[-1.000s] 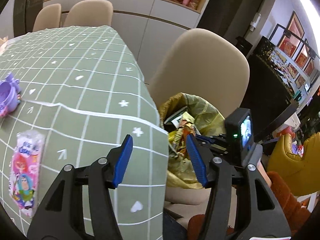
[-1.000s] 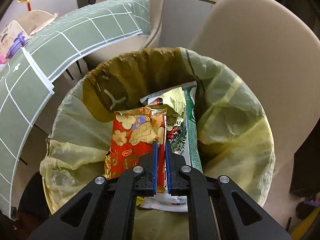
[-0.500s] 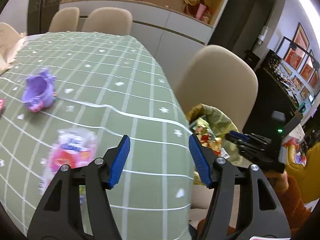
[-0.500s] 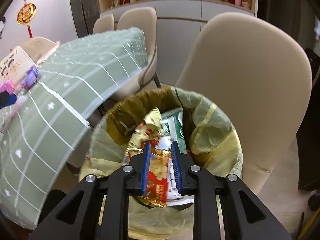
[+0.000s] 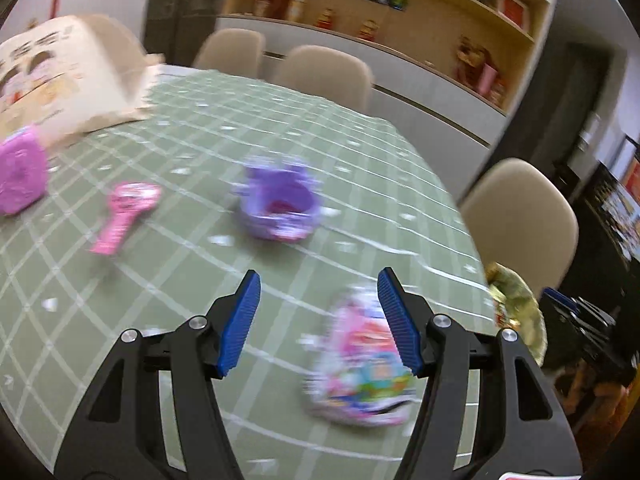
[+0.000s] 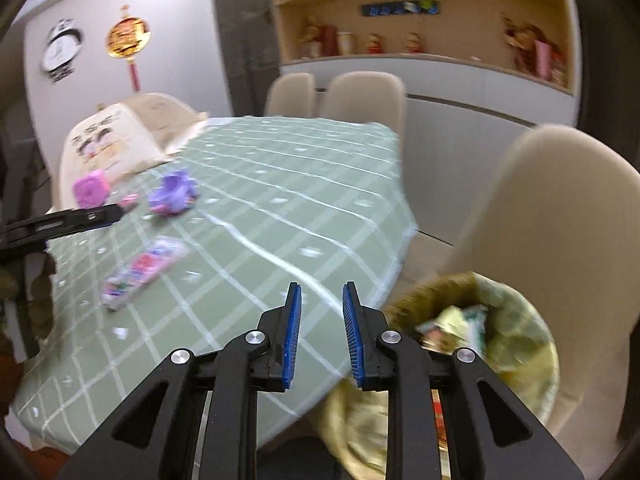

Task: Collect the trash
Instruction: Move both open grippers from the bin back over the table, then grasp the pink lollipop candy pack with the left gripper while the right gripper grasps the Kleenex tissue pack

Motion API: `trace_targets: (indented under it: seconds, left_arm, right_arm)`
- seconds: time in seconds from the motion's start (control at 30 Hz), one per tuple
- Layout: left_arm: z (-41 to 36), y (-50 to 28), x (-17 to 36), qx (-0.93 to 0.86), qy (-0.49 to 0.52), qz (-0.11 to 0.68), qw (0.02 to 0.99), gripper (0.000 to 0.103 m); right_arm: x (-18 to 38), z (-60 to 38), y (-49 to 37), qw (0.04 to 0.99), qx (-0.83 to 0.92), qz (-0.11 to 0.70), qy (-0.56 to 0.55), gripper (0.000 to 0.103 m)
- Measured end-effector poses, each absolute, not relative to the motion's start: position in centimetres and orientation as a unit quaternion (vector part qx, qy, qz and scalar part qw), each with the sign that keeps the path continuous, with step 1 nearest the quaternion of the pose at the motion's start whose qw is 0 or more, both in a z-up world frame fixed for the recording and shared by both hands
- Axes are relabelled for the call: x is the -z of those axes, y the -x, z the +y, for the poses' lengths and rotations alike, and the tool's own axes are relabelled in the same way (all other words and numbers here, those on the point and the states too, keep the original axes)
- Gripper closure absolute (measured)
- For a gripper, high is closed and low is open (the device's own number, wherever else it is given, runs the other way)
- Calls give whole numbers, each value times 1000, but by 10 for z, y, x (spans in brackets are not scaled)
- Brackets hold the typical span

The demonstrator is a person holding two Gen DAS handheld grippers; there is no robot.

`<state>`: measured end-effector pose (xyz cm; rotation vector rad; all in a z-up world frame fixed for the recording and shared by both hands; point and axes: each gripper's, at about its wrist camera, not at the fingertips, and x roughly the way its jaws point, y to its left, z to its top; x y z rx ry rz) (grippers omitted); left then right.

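Note:
A pink and white snack packet (image 5: 356, 364) lies flat on the green checked tablecloth (image 5: 360, 152), close under the right finger of my left gripper (image 5: 318, 280). That gripper is open, hovers above the table and holds nothing. In the right wrist view the same packet (image 6: 140, 268) lies left of centre. My right gripper (image 6: 322, 292) stands partly open and empty above the table's edge. To its right, lower down, is the trash bin (image 6: 536, 320) with a yellow liner and several wrappers (image 6: 452, 324) inside.
On the table are a purple toy cup (image 5: 280, 208), a pink wand-like toy (image 5: 124, 212), a pink box (image 5: 20, 180) and a beige printed bag (image 5: 60, 80). Beige chairs (image 6: 560, 220) stand around the table, one right behind the bin. A cabinet with shelves lines the back wall.
The right gripper has let go of the red wrapper in the bin, opened and risen above the table's edge. The left gripper has swung left from the bin over the table to the packet.

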<state>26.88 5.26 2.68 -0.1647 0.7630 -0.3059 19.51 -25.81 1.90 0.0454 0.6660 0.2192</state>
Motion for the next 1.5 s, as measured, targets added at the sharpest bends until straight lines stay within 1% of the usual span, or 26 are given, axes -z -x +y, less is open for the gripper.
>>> trace_targets:
  seconds: [0.27,0.5,0.63,0.77,0.8,0.87,0.9,0.93,0.97,1.03,1.13,1.43,1.47,1.5]
  left_arm:
    - [122,-280,-17,81,102,376,917,45]
    - [159,-318,-11,31,102,376,921,45]
    - [167,-351,-6,7,90,388,917,45]
    - [159,-374,1,14,62,410,910,45]
    - [154,-378,3,19,49,413,909,45]
    - [146,-382,5,23,32,416,908,45]
    - [143,-381,5,23,23,416,909,47]
    - [139,-380,5,25,16,415,910,58]
    - [136,-378,5,28,9,414,910,59]
    - [133,-372,3,30,1,412,911,77]
    - [129,-355,-2,46,0,413,910,87]
    - [113,-291,-6,113,8,411,904,88]
    - [113,-289,-6,117,13,411,904,87]
    - [116,-286,-6,121,19,410,904,82]
  right_arm:
    - [-12,-200,-207,928,-161,335,-7,81]
    - [-7,-172,-212,921,-192,339,-15,81]
    - [-5,-163,-213,918,-197,345,-10,81]
    - [-6,-161,-211,918,-197,345,-12,80]
    - [-6,-162,-212,917,-196,347,-15,79]
    - [-5,-163,-213,916,-194,352,-21,70]
    - [-5,-164,-214,914,-195,354,-23,65]
    - [-5,-163,-215,913,-197,357,-24,65]
    - [-4,-163,-215,912,-199,358,-24,65]
    - [-3,-158,-216,910,-202,362,-19,65]
    - [-3,-149,-216,907,-209,364,-11,65]
    - [-1,-118,-227,902,-223,369,8,65]
    - [-1,-116,-231,903,-220,370,7,65]
    - [0,-116,-235,903,-215,372,4,65]
